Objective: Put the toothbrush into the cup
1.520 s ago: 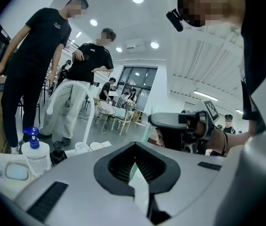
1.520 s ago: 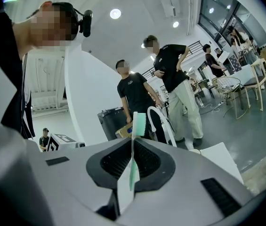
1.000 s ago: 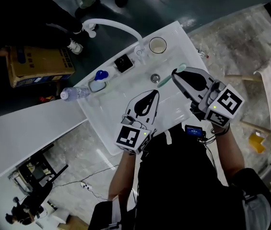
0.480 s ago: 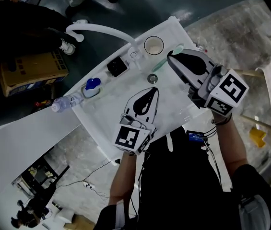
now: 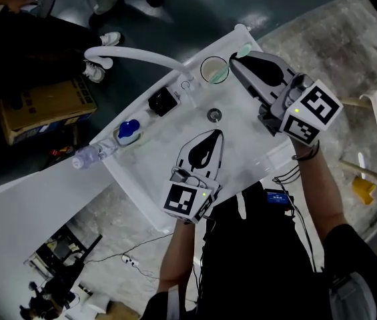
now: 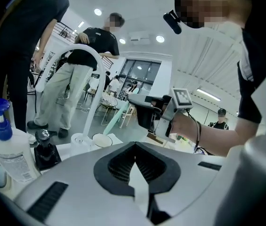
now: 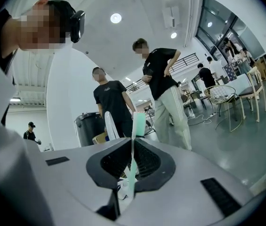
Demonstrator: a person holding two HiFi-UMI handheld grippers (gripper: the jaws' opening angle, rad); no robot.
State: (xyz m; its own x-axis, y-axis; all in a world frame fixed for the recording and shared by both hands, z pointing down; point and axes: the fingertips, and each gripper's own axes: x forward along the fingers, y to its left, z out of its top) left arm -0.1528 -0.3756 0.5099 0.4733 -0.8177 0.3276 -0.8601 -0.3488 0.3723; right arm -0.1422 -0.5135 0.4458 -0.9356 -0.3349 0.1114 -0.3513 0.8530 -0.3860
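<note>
At the far corner of the white sink (image 5: 241,153), my right gripper (image 5: 237,60) is clamped tight on the pale green toothbrush (image 5: 243,48). The brush's lower end slants over the mouth of the cup (image 5: 205,65). My left gripper (image 5: 213,134) hangs over the basin, jaws pressed together, holding nothing.

The left claw (image 5: 215,134) and right claw (image 5: 234,60) are pale grey with black pads (image 5: 203,149) and black-and-white marker cubes (image 5: 187,198).
</note>
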